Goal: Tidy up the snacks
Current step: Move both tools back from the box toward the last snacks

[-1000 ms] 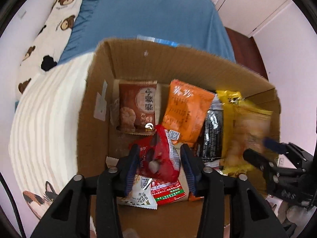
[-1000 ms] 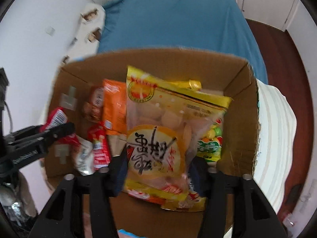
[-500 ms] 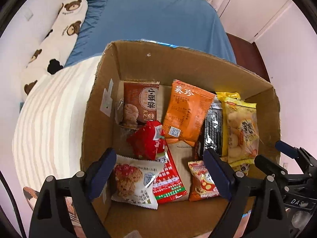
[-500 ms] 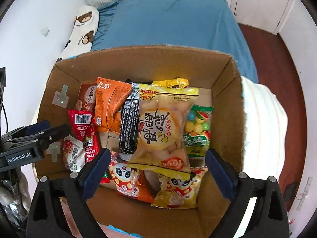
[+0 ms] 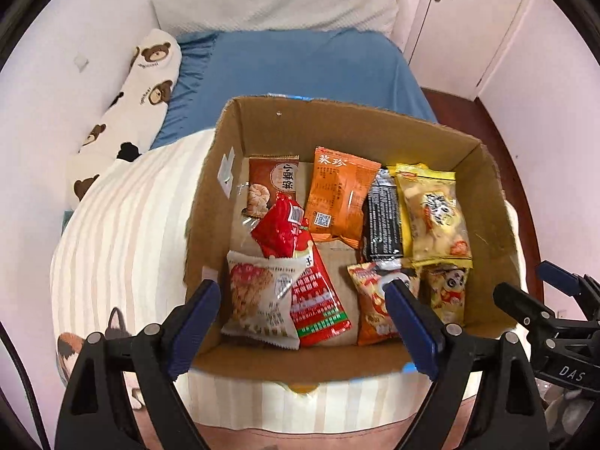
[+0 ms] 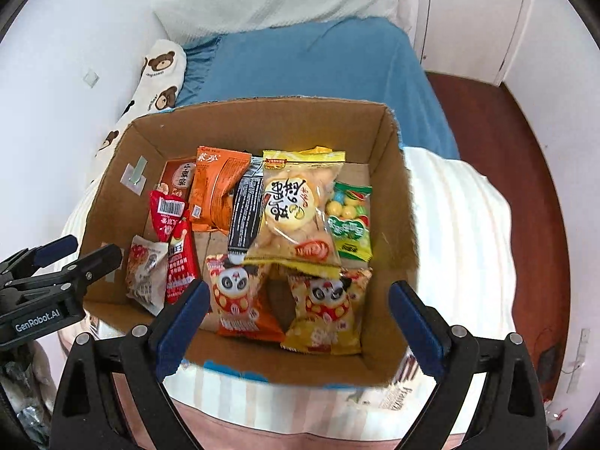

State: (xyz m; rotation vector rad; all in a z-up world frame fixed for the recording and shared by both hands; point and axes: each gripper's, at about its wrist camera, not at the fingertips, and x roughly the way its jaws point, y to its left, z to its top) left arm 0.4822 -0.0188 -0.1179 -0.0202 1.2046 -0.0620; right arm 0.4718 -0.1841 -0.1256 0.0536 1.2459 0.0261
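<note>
Well, the cardboard box (image 5: 495,202) sat centre frame on a striped blanket (image 5: 123,225), packed with snacks lying flat: a crumpled red packet (image 5: 279,227) over a brown biscuit pack (image 5: 275,180), an orange pouch (image 5: 339,195), and a yellow cracker bag (image 6: 296,210) beside it. Both the left gripper (image 5: 302,328) and right gripper (image 6: 296,328) hung over the box's near edge, jaws spread wide, pinching nothing.

The cardboard box (image 6: 393,202) is formed of matt brown corrugated board, rough at its torn rim. The snack packets (image 6: 296,217) are wrapped in glossy plastic film. The gripper pads (image 5: 408,322) are faced with matt blue material on smooth black plastic arms. The striped cover (image 5: 123,225) is ribbed cloth.
</note>
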